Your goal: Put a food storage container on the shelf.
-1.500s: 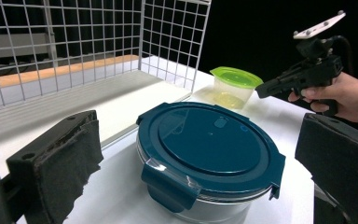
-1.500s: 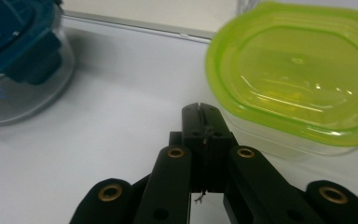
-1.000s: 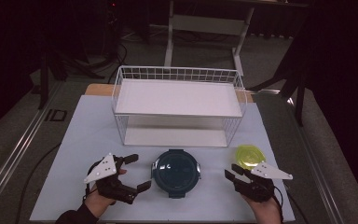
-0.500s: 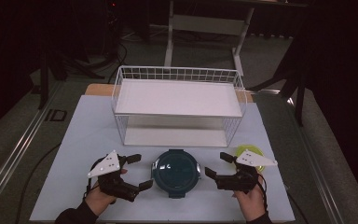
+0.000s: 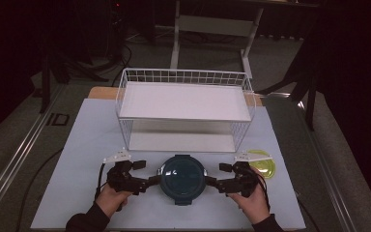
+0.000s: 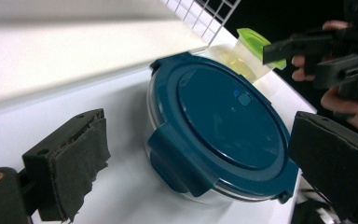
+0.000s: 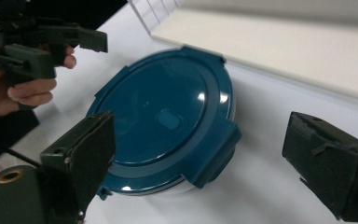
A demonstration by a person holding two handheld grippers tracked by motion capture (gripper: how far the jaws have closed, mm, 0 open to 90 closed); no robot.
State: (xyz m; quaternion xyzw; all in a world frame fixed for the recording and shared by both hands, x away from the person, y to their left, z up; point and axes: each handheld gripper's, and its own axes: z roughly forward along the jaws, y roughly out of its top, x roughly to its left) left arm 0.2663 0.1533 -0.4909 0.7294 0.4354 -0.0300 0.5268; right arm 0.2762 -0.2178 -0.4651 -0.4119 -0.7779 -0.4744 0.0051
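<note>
The round glass container with the dark blue clip lid [image 5: 182,179] sat between the left gripper [image 5: 147,175] and right gripper [image 5: 213,176], bare white tabletop [image 5: 87,145] on its near side. Just behind it the white wire two-tier rack [image 5: 183,112] blocked passage. The small clear tub with a lime-green lid [image 5: 263,164] crowded the right gripper's outer side.

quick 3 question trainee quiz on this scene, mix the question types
1. True or false: the left gripper is clamped on the round container.
2. What colour is the container's lid?
3. Where is the small green-lidded tub? A) on the wire rack B) on the table beside the right gripper C) on the round container

Key: 1 false, its jaws stand open beside it; 2 dark blue; 3 B
</note>
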